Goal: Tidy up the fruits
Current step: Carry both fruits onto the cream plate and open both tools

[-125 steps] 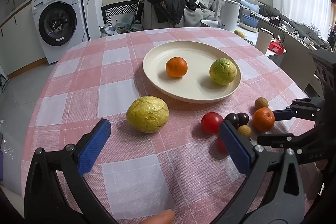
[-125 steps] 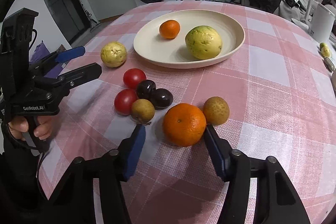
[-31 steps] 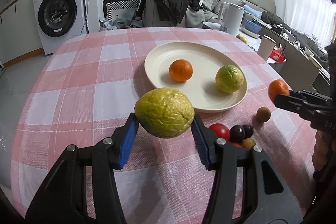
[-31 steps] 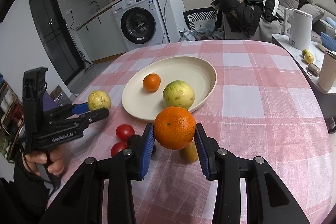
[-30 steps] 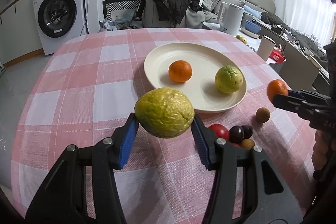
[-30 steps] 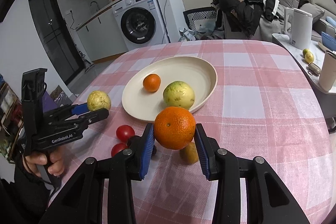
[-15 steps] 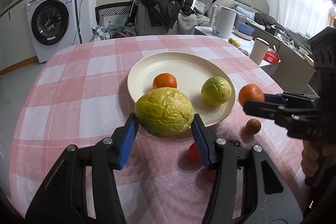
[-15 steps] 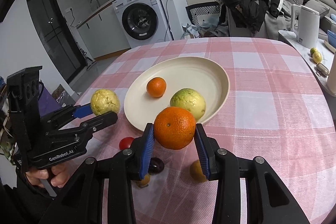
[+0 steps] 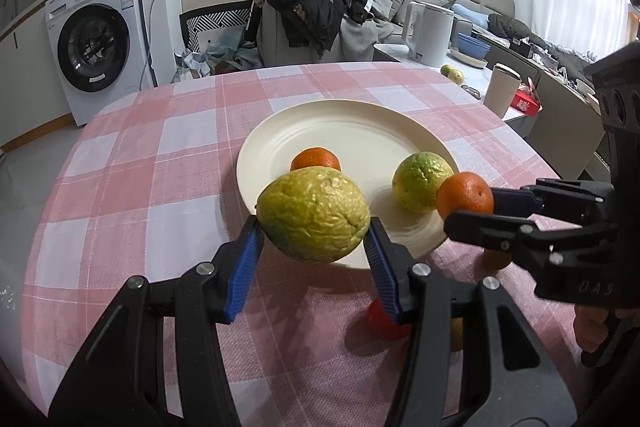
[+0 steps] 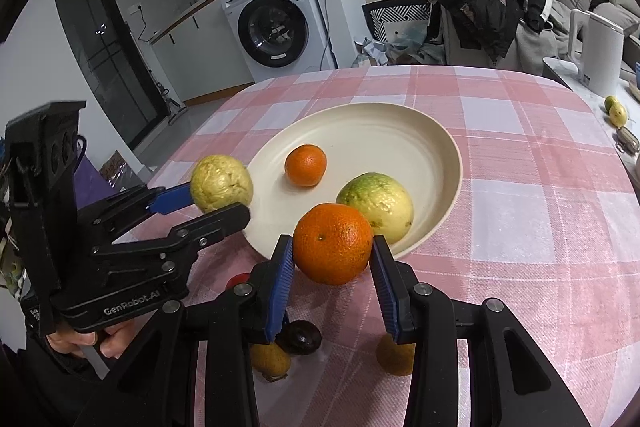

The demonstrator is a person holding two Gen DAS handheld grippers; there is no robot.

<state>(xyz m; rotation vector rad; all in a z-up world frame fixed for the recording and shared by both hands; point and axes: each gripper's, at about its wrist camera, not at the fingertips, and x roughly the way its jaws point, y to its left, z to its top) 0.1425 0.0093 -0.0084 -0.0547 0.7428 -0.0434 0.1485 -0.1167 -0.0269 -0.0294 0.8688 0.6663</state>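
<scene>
My left gripper (image 9: 313,227) is shut on a wrinkled yellow-green fruit (image 9: 313,213) and holds it in the air at the near rim of the cream plate (image 9: 360,125). It also shows in the right wrist view (image 10: 221,183). My right gripper (image 10: 333,253) is shut on a large orange (image 10: 333,243), held above the plate's (image 10: 440,143) near rim; this orange also shows in the left wrist view (image 9: 465,195). On the plate lie a small orange (image 10: 305,165) and a green-yellow fruit (image 10: 380,201).
Small fruits lie on the pink checked cloth (image 10: 540,211) under the grippers: a red one (image 9: 378,319), a dark one (image 10: 300,337), brownish ones (image 10: 394,355). A white kettle (image 9: 430,35), a cup (image 9: 502,95) and a washing machine (image 9: 98,43) stand beyond the table.
Both grippers have moved forward with their fruits, from over the loose small fruits to the plate's near rim. The grips are unchanged.
</scene>
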